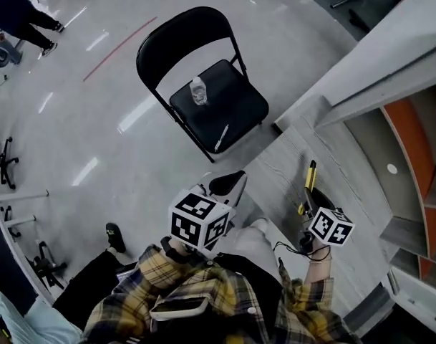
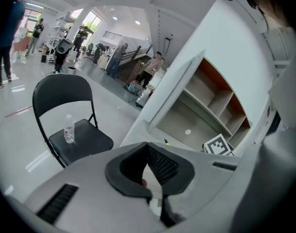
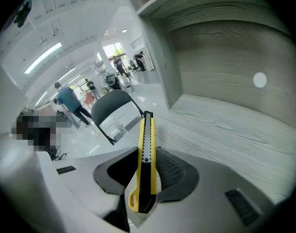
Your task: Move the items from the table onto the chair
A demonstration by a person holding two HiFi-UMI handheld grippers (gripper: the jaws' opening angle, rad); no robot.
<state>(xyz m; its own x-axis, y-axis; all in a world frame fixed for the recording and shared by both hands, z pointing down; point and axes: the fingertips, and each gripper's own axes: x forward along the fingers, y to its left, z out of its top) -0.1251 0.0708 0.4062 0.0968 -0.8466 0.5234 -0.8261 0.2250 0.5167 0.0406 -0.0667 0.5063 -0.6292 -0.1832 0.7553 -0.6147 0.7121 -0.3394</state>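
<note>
Jaws of the right gripper (image 3: 147, 176) clamp a yellow knife (image 3: 148, 140) by its tail, the rest jutting ahead of them over the bench (image 3: 225, 130); the left gripper (image 2: 148, 171) has its jaws clenched empty. Gripped so near its end, the knife could pivot or slip before reaching the chair (image 1: 235, 117). Only the right gripper view shows this pinch, which is hidden in the head view.

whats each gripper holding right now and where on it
The right gripper holds a yellow box cutter by its rear half, tip pointing away. The left gripper is shut and empty.
</note>
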